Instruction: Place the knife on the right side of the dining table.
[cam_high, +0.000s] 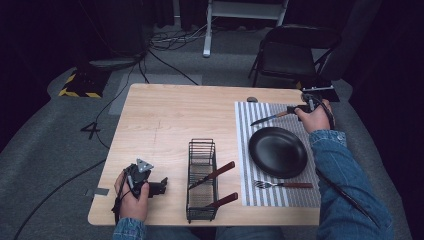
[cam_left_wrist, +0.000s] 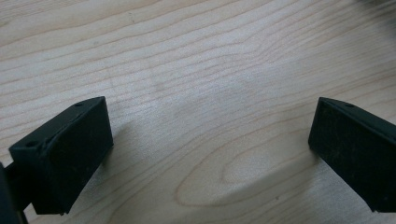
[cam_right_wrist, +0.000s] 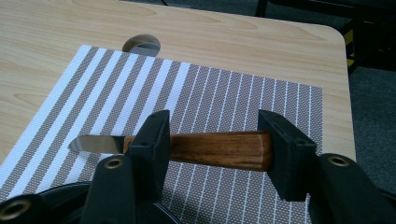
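While the right gripper (cam_right_wrist: 212, 151) stood with its jaws loosely astride the knife (cam_right_wrist: 219, 149) at the placemat's (cam_high: 300, 109) upper edge, right of frame, a straight lift away would leave it square. The left gripper (cam_left_wrist: 210, 154) rested open and empty.

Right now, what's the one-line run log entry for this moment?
right gripper: open, fingers astride knife handle on striped placemat | left gripper: open over table | fork beside black plate

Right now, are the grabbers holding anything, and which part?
The right gripper straddles the knife at its wooden handle, jaws open, not pressing. The left gripper is open with nothing between its jaws.
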